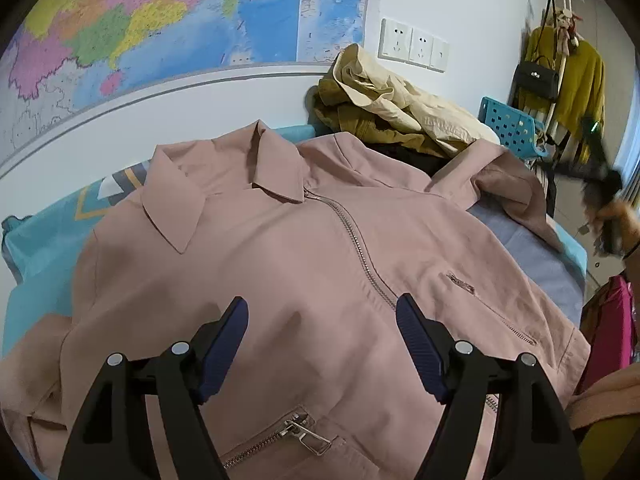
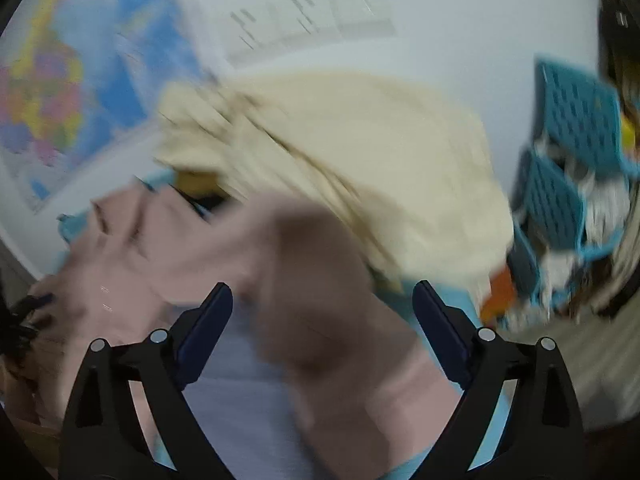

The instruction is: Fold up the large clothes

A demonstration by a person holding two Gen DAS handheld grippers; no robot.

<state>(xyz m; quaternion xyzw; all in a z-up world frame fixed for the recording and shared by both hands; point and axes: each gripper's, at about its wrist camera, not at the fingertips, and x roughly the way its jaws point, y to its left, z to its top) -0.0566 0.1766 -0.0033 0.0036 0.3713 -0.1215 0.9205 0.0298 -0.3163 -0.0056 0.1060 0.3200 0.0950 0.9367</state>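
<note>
Left wrist view first: the pink jacket is spread front-up on the turquoise bed cover, collar toward the wall, zipper running diagonally down the chest. The left gripper hovers over the lower front with its jaws wide apart and nothing between them. Over on the far side, one sleeve is bunched up and partly flipped, next to a pile of cream and mustard clothes. The other gripper shows only as a dark blur at the right edge. There's a map on the wall and a blue basket past the pile.

Right wrist view is super blurry, so take this loosely. The right gripper is spread open too, and the sleeve lies right between and ahead of its fingers, but they aren't clamped on it. The cream pile sits just behind.

My read: this is the very start of the fold, sleeves first. Next move calls for the right claw to pinch that sleeve near the cuff and bring it across the chest, while the left one pins the body flat.
</note>
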